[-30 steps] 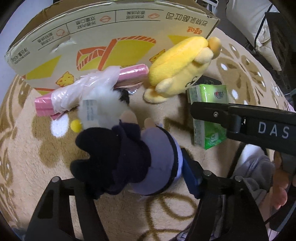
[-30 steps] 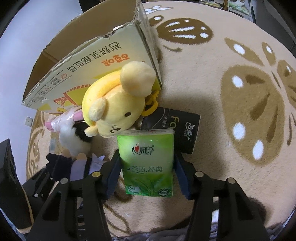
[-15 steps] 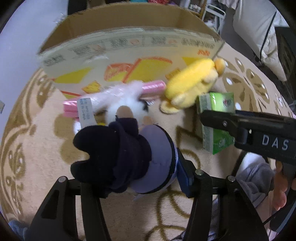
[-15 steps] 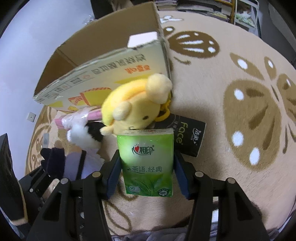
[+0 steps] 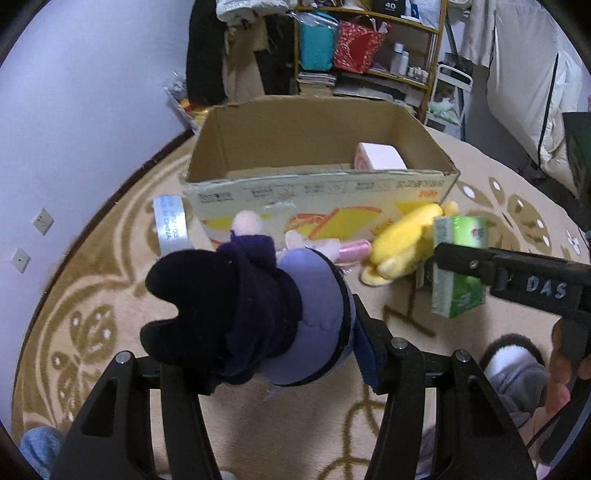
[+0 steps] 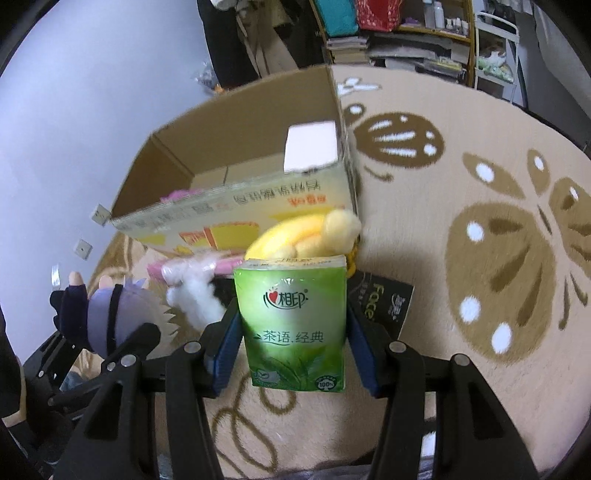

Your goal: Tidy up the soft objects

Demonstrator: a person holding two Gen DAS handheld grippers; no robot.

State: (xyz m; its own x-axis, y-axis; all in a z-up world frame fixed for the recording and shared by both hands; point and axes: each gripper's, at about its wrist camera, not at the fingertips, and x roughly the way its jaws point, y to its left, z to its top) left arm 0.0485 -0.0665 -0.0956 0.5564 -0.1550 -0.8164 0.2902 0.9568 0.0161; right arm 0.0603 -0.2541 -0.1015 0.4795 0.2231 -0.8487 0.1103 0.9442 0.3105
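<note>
Readable text: green tissue pack [image 6: 293, 325] says "心相印" and "茶语.经典", plus a "100%" seal at its lower corner. Black pack [image 6: 384, 304] on the rug: "Face". Right gripper [image 5: 439, 258] arm: "DAS". Black shelf box [image 5: 389, 5]: "40". Cardboard box [image 5: 317, 199] print too blurred to read.

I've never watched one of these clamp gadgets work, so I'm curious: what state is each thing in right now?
Left tool: shut on the dark doll.
Dark doll: held above the rug.
Right tool: shut on the green tissue pack.
Green tissue pack: held upright.
Cardboard box: open on top.
Yellow plush: lying against the box.
Black packet: flat on the rug.
</note>
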